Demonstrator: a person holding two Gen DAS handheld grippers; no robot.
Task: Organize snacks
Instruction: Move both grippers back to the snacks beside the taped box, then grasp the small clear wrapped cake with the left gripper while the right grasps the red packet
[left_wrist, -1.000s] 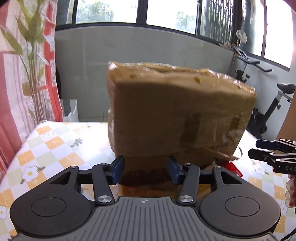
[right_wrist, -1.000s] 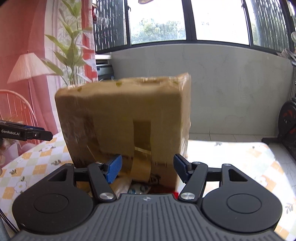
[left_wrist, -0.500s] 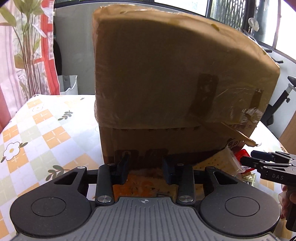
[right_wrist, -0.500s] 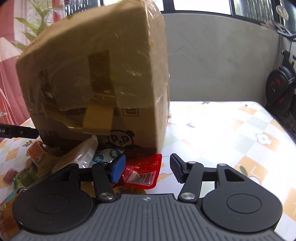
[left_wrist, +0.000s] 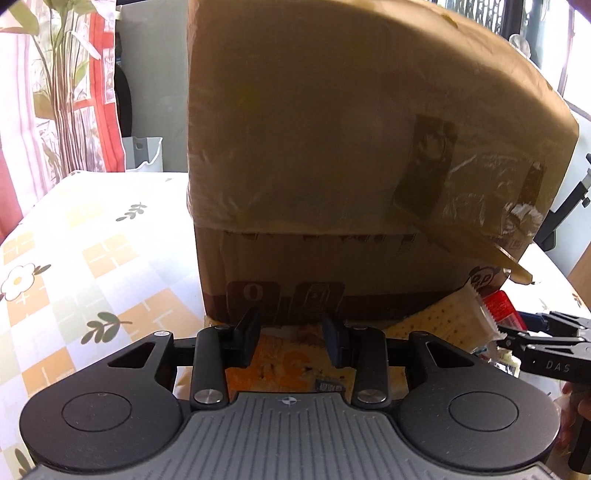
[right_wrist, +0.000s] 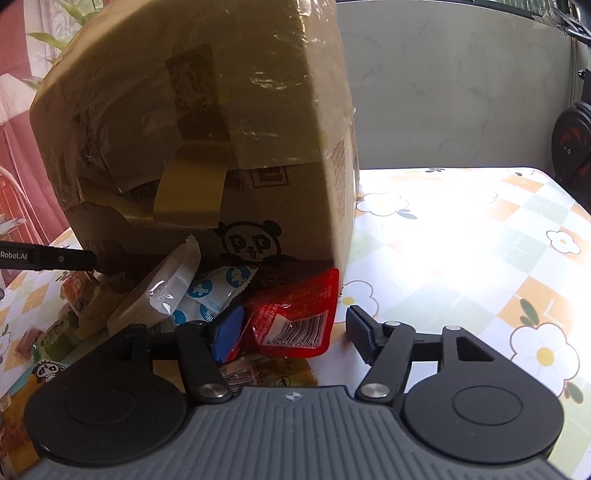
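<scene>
Black right gripper (right_wrist: 293, 334): jaws apart, straddling the red sachet (right_wrist: 295, 317); nothing clamped; placed for a pick, I judge.
Left gripper (left_wrist: 291, 338): jaws apart above an orange packet (left_wrist: 284, 369), holding nothing.
Snack pile: loose packets heaped at the box's foot.
Cardboard box (right_wrist: 207, 122): taped, upside down over the snacks on the worktop (right_wrist: 461, 236).

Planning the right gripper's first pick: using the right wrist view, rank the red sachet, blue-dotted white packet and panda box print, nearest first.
1. Red barcoded sachet, between the right gripper's fingers.
2. White packet with blue dots, behind-left.
3. Panda print on the cardboard box, farthest.
</scene>
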